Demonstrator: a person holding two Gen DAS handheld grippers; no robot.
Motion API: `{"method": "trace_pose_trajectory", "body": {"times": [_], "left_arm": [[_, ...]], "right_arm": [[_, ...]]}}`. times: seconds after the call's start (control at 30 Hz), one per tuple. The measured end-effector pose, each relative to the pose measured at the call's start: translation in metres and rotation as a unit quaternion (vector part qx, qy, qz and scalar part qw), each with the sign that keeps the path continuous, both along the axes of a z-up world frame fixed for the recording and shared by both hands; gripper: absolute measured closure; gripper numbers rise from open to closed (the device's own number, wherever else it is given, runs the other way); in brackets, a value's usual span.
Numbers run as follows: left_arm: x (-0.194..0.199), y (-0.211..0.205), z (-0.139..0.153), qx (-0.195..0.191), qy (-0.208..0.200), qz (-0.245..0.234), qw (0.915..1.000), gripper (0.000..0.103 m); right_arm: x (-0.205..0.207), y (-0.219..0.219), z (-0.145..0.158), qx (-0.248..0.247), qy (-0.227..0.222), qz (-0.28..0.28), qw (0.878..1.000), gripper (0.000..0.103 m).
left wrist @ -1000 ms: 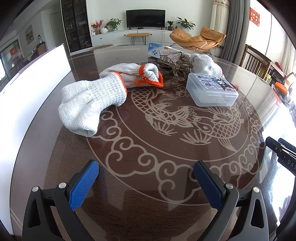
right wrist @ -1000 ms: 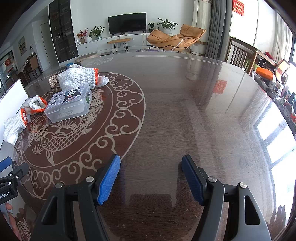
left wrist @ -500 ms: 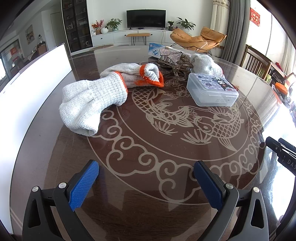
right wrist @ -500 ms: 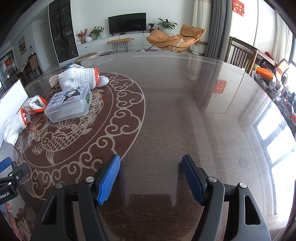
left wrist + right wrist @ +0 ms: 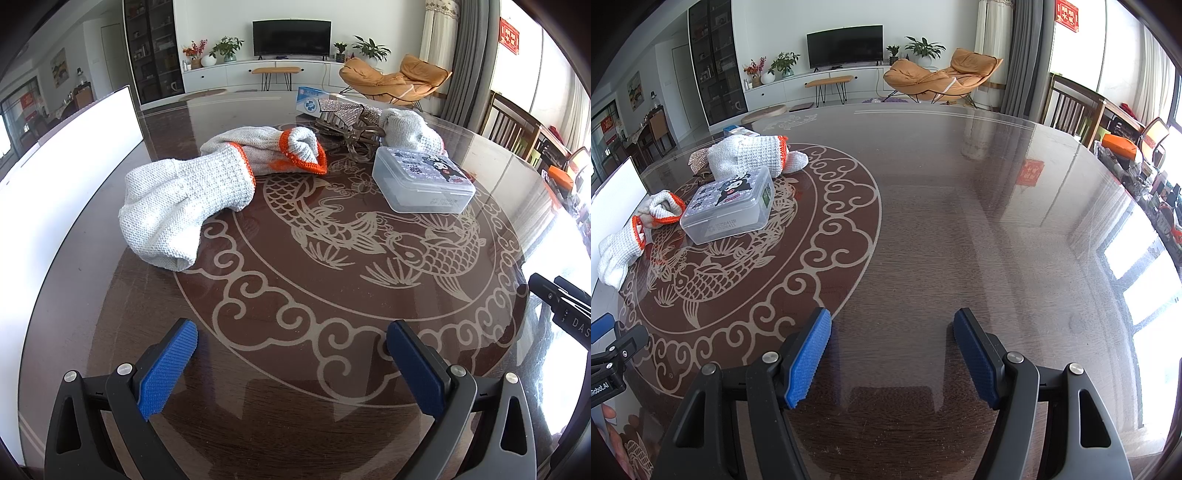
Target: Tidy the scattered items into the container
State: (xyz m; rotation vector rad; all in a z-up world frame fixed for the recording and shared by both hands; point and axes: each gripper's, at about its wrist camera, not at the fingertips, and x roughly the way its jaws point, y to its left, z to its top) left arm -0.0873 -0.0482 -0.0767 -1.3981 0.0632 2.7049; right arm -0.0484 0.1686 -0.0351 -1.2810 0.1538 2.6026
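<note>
Left gripper (image 5: 291, 347), right gripper (image 5: 892, 334): hovering over glass table (image 5: 960, 221), jaws gaping, gripping nothing (knit gloves (image 5: 184, 199), clear plastic box (image 5: 421, 181) lying beyond).

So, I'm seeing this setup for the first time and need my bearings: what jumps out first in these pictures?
The pale carp-and-cloud medallion set into the dark glossy table dominates. On it lie white knit gloves with orange cuffs at the left and a clear lidded plastic box with a cartoon sticker at the right, with more clutter behind them. Both the left gripper and the right gripper hang open over bare tabletop, holding nothing.
</note>
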Motion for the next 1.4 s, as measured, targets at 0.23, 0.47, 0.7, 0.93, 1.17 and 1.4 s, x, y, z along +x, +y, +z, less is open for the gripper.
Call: {"method": "trace_pose_trajectory", "body": {"times": [0.23,0.47,0.7,0.93,1.17,1.4], "left_arm": [[0.002,-0.003,0.001,0.013,0.004,0.001,0.9999,0.000],[0.003,-0.006,0.002,0.031,0.008,0.002,0.9995,0.000],[0.002,-0.007,0.002,0.033,0.009,0.002,0.9994,0.000],[0.002,-0.005,0.001,0.025,0.007,0.002,0.9997,0.000],[0.002,-0.005,0.001,0.027,0.008,0.002,0.9996,0.000],[0.008,-0.016,0.005,0.060,0.015,0.004,0.9981,0.000]], "right_arm": [[0.000,0.000,0.000,0.000,0.000,0.000,1.000,0.033],[-0.001,0.000,0.000,0.000,0.000,0.000,1.000,0.033],[0.000,0.000,0.000,0.000,0.000,0.000,1.000,0.033],[0.000,0.000,0.000,0.000,0.000,0.000,1.000,0.033],[0.000,0.000,0.000,0.000,0.000,0.000,1.000,0.033],[0.000,0.000,0.000,0.000,0.000,0.000,1.000,0.033]]}}
